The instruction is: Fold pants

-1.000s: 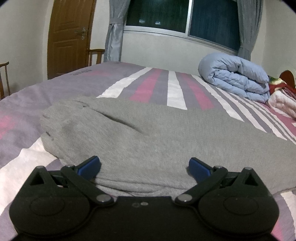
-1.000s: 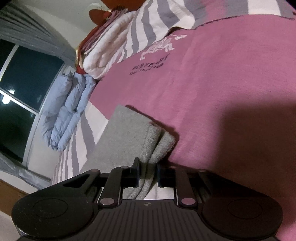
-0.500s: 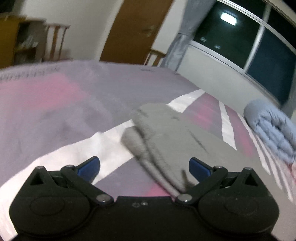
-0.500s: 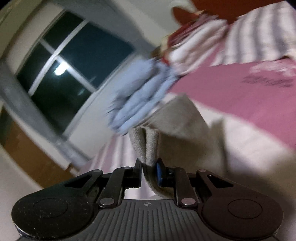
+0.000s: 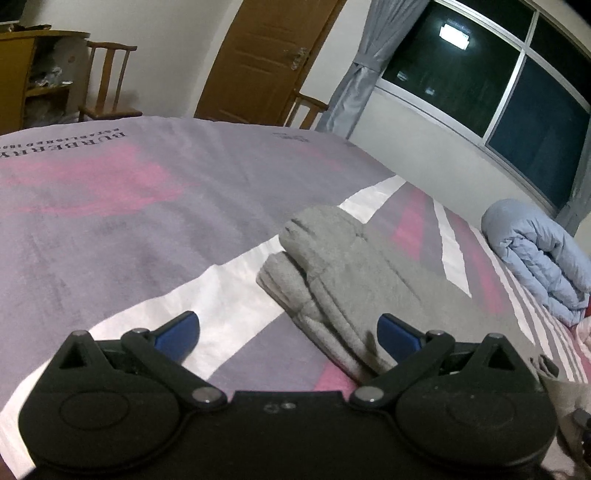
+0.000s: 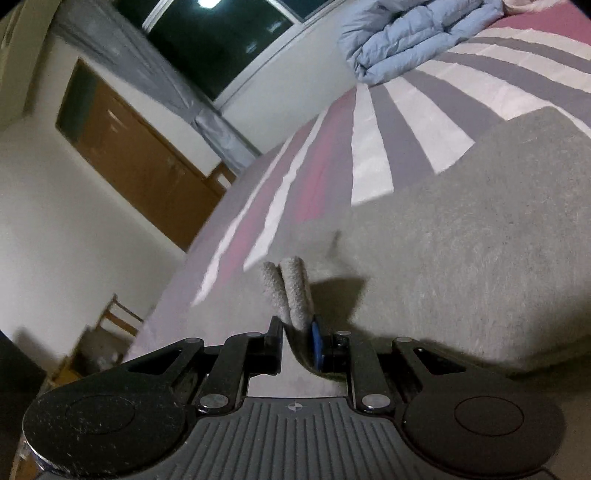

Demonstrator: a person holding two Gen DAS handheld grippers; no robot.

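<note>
The grey pants [image 5: 343, 269] lie on the striped bed, with their folded waist end toward the left gripper. My left gripper [image 5: 286, 330] is open and empty, hovering just above the near edge of the pants. My right gripper [image 6: 297, 330] is shut on a doubled cuff end of the pants [image 6: 291, 288] and holds it up above the rest of the grey fabric [image 6: 461, 240], which spreads to the right.
The bed cover [image 5: 110, 206] has purple, pink and white stripes. A rolled light blue duvet [image 5: 539, 254] lies at the far right, also seen in the right wrist view [image 6: 402, 33]. Wooden chairs [image 5: 107, 81], a brown door [image 5: 266, 55] and a dark window [image 5: 491, 66] stand behind.
My right gripper has lifted the cuff end off the bed and swung it over toward the rest of the pants. My left gripper has drawn back and turned left, still open.
</note>
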